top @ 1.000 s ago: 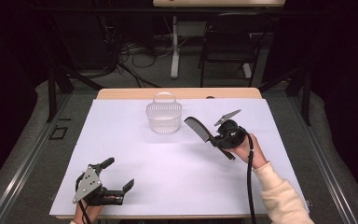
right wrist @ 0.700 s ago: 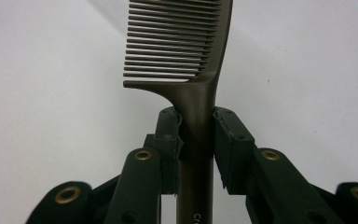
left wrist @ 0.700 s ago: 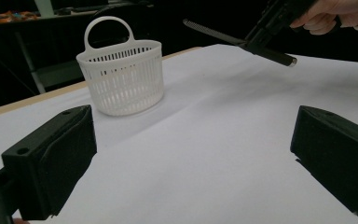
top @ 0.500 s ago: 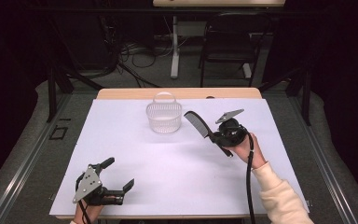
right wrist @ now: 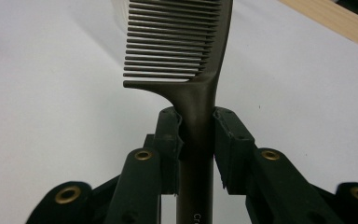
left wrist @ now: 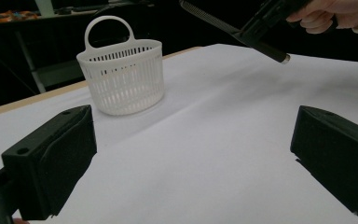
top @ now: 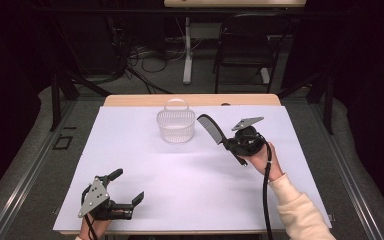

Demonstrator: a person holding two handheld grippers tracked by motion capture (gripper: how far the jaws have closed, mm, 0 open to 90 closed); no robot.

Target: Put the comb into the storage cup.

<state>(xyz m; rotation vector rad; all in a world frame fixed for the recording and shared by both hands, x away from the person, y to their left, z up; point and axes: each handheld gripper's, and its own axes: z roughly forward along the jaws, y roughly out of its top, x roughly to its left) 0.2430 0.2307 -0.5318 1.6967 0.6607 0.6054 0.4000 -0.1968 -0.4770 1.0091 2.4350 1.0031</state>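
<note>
Above the right half of the white table (top: 190, 195), the right gripper (top: 228, 143) was clamped on a dark comb (top: 211, 128), pads pinching its handle just below the teeth. The comb was held off the surface, tilted, teeth end pointing toward the white basket (top: 175, 126) and just beside its rim, not touching. The basket stood upright near the far edge, handle up. The left gripper (top: 125, 188) rested at the near left corner, jaws spread wide, nothing between them, well apart from the basket.
</note>
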